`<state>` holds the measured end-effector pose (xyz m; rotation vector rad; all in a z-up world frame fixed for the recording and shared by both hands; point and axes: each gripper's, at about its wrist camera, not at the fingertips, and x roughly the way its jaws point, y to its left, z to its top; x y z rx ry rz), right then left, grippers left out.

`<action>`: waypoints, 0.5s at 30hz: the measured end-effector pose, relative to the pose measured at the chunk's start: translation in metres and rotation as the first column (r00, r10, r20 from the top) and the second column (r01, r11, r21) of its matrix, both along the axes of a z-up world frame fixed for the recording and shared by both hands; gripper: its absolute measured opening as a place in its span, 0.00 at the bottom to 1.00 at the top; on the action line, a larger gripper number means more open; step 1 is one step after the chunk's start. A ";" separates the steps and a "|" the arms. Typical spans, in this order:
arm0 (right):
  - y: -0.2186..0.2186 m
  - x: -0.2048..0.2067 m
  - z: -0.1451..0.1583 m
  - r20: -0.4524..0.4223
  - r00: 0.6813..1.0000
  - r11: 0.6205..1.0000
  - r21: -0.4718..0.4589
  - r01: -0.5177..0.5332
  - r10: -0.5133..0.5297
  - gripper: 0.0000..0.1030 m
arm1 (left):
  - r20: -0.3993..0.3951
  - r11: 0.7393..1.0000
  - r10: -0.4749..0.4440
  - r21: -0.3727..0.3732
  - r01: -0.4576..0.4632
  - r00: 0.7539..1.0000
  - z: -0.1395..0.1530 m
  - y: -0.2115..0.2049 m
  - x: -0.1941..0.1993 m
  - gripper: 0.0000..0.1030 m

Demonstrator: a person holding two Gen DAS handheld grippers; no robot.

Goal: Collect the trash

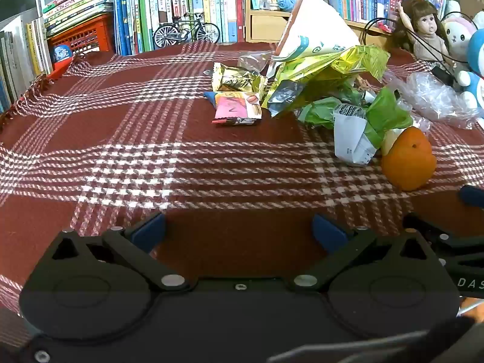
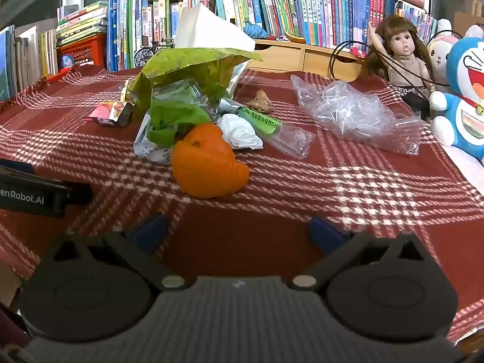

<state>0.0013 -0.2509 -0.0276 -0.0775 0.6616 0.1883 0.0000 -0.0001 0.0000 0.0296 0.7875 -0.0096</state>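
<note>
Trash lies heaped on the red plaid tablecloth [image 1: 121,157]: orange peel [image 1: 408,163] [image 2: 208,166], a yellow-green foil bag [image 1: 320,75] [image 2: 187,66], a pink snack wrapper [image 1: 236,109] [image 2: 110,113], a gold wrapper [image 1: 239,80], crumpled white tissue [image 2: 240,131], a clear plastic bag [image 2: 357,115] [image 1: 438,99] and a white paper cone [image 2: 208,28]. My left gripper [image 1: 239,233] is open near the table's front, short of the pile. My right gripper [image 2: 237,231] is open too, just in front of the orange peel. Neither holds anything.
Books [image 2: 272,6] line the back. A model bicycle [image 1: 186,31] and an orange crate [image 1: 81,34] stand at back left. A doll [image 2: 402,54] and blue plush toy [image 2: 466,96] sit at the right edge, with a black cable [image 2: 341,51] nearby.
</note>
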 end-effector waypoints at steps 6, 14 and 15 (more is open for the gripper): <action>0.000 0.000 0.000 -0.001 1.000 1.000 -0.002 0.000 0.000 1.00 | -0.002 1.000 -0.001 -0.001 0.001 1.000 0.000 0.000 0.000 1.00; 0.000 0.001 0.000 -0.003 1.000 1.000 -0.003 0.000 0.000 1.00 | -0.004 1.000 0.000 0.000 0.000 1.000 0.000 0.000 0.000 1.00; 0.000 0.001 0.000 -0.003 1.000 1.000 -0.003 0.000 0.000 1.00 | -0.006 1.000 0.000 0.000 0.000 1.000 0.000 0.000 0.000 1.00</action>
